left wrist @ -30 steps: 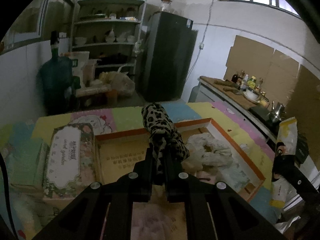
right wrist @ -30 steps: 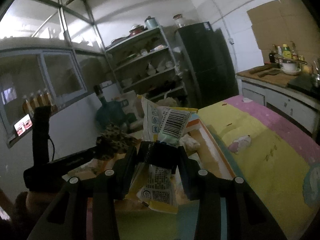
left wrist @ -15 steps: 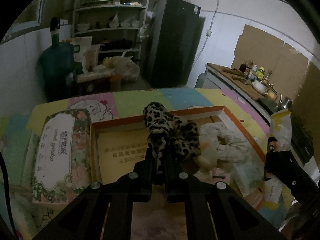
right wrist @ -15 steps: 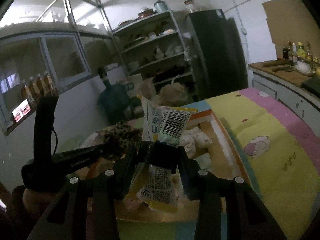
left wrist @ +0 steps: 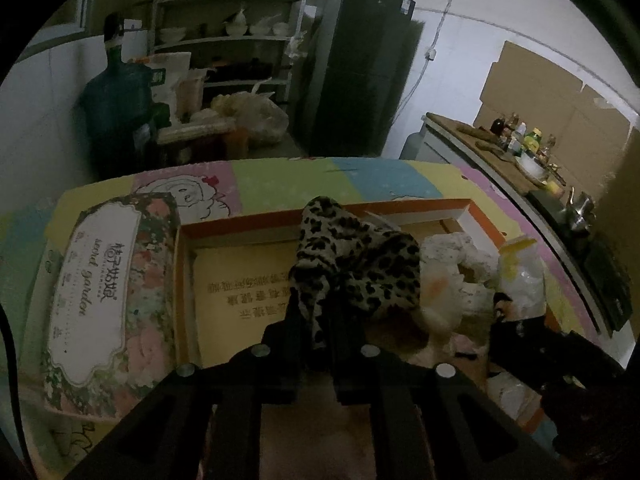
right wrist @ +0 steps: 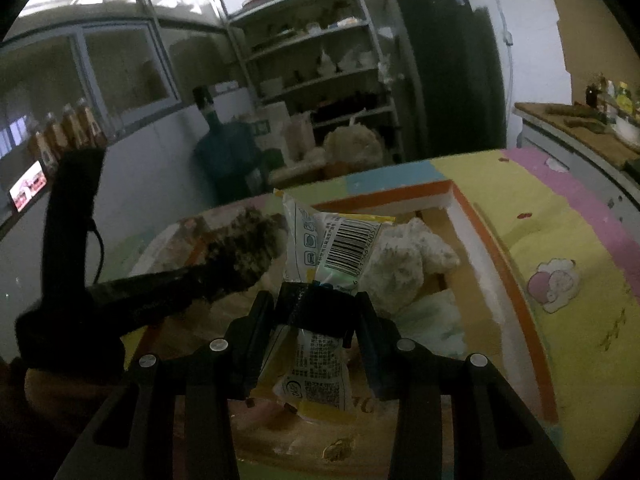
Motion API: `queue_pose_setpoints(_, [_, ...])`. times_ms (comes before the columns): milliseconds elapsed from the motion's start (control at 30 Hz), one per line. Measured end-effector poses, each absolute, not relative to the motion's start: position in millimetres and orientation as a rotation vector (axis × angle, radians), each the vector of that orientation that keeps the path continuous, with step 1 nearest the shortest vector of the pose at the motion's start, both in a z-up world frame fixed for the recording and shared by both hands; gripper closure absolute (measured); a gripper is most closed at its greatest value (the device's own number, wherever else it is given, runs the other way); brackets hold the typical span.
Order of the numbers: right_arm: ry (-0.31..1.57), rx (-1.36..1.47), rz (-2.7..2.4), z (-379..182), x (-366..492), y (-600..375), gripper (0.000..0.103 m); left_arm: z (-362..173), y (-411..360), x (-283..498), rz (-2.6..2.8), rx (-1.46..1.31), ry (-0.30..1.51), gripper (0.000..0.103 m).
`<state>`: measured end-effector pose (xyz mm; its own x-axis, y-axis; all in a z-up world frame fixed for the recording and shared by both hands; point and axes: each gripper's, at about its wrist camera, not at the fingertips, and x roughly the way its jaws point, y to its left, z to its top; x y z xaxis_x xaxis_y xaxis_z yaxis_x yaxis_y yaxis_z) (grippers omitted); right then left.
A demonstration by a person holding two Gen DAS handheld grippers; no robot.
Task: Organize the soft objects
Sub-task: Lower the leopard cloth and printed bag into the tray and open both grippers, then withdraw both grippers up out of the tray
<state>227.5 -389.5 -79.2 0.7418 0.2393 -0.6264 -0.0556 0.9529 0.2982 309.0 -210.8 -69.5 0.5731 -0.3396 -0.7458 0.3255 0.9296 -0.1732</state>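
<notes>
While the leopard cloth [left wrist: 352, 264], limp and light, is pinched by the left tool [left wrist: 318, 320] over the box [left wrist: 476, 212] at centre frame, the slippery packet [right wrist: 332, 256] is clamped mid-body by the right tool [right wrist: 316, 312].

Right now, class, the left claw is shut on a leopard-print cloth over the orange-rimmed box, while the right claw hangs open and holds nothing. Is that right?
Not quite. The right claw is not open: the right wrist view shows it shut on a snack packet. The rest stands: the left claw grips the leopard-print cloth over the orange-rimmed box.
</notes>
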Motion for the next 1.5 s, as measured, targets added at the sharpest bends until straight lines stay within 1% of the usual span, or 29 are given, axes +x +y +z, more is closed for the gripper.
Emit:
queue_pose_setpoints(33, [0.726,0.268,0.163,-81,230,-389,0.061,-70,-211,310,-0.386,-0.019,0.887,0.084])
queue_pose_setpoints(67, [0.732,0.268,0.162,-82,232,-390,0.061,-71,-211,311,-0.385,-0.021,0.896,0.079])
queue_pose_setpoints(233, [0.76,0.268,0.169,-88,239,-389,0.058,-71,-210,311,-0.381,-0.029,0.891,0.069])
queue_pose_setpoints(333, [0.754,0.277,0.171,-88,238,-389,0.057,-69,-210,308,-0.4,-0.037,0.874,0.059])
queue_pose_setpoints(400, [0.747,0.287,0.175,-88,238,-391,0.053,-66,-209,305,-0.407,-0.041,0.86,0.046])
queue_pose_setpoints(433, [0.742,0.291,0.175,-87,237,-392,0.051,-64,-208,303,-0.41,-0.043,0.85,0.042])
queue_pose_setpoints(467, [0.733,0.294,0.174,-86,235,-393,0.05,-63,-207,301,-0.413,-0.044,0.841,0.036])
queue_pose_setpoints(500, [0.726,0.295,0.173,-85,233,-393,0.049,-61,-206,299,-0.413,-0.044,0.832,0.034])
queue_pose_setpoints(967, [0.666,0.299,0.149,-65,210,-391,0.047,-37,-193,272,-0.428,-0.047,0.769,0.034])
queue_pose_setpoints(1500, [0.627,0.25,0.162,-35,176,-352,0.047,-9,-153,228,-0.397,-0.057,0.685,0.034])
